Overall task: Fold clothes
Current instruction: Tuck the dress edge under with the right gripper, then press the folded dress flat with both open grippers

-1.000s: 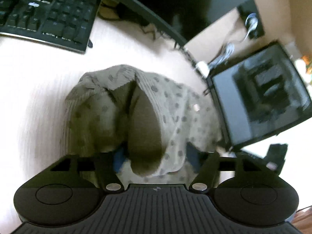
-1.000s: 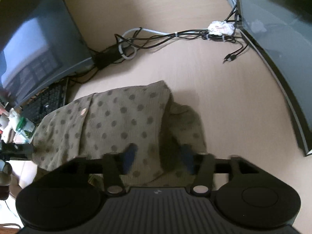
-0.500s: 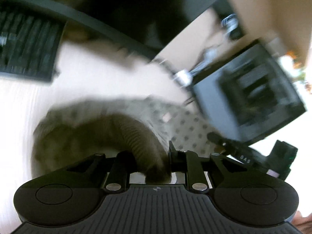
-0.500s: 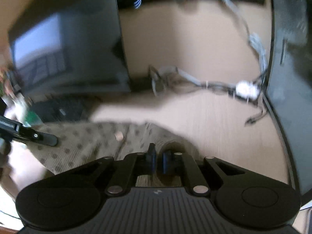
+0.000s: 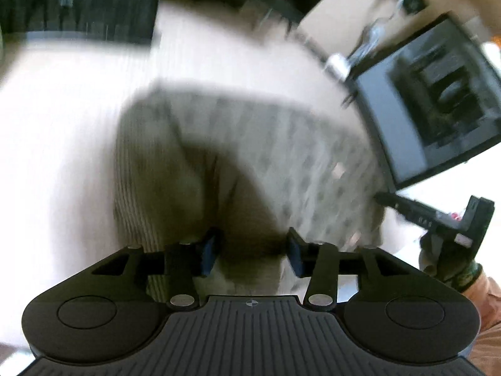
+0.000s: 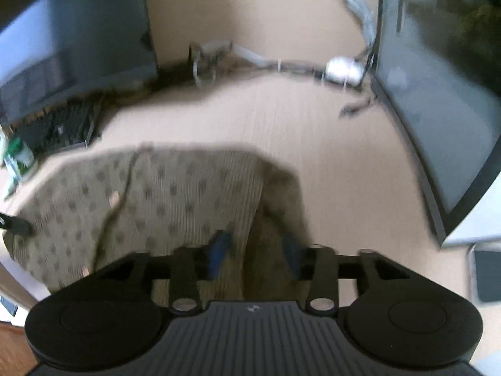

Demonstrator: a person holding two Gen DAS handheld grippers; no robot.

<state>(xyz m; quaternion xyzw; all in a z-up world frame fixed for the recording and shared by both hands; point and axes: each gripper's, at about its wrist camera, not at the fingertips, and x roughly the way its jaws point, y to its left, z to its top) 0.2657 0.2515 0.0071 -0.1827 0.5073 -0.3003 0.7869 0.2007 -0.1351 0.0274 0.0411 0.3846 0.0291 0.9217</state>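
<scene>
An olive-green garment with darker dots (image 5: 281, 144) lies folded on the light wooden desk (image 5: 62, 131); it also shows in the right wrist view (image 6: 175, 194). My left gripper (image 5: 252, 250) is open, its blue-padded fingers apart over the garment's near edge, holding nothing. My right gripper (image 6: 255, 250) is open too, fingers spread over the garment's right end. The right gripper's tip (image 5: 416, 210) shows at the garment's right in the left wrist view. Both views are motion-blurred.
A black keyboard (image 5: 78, 3) lies at the far left, also in the right wrist view (image 6: 59, 128). A dark monitor (image 5: 432, 106) stands right of the garment. Another monitor (image 6: 438, 100) and a cable bundle (image 6: 281, 62) lie beyond. A green-white bottle (image 6: 18, 156) stands at left.
Half a second ago both grippers were shut on the garment's folds; now both have opened and let go. The cloth lies flatter on the desk. Both cameras have shifted.
</scene>
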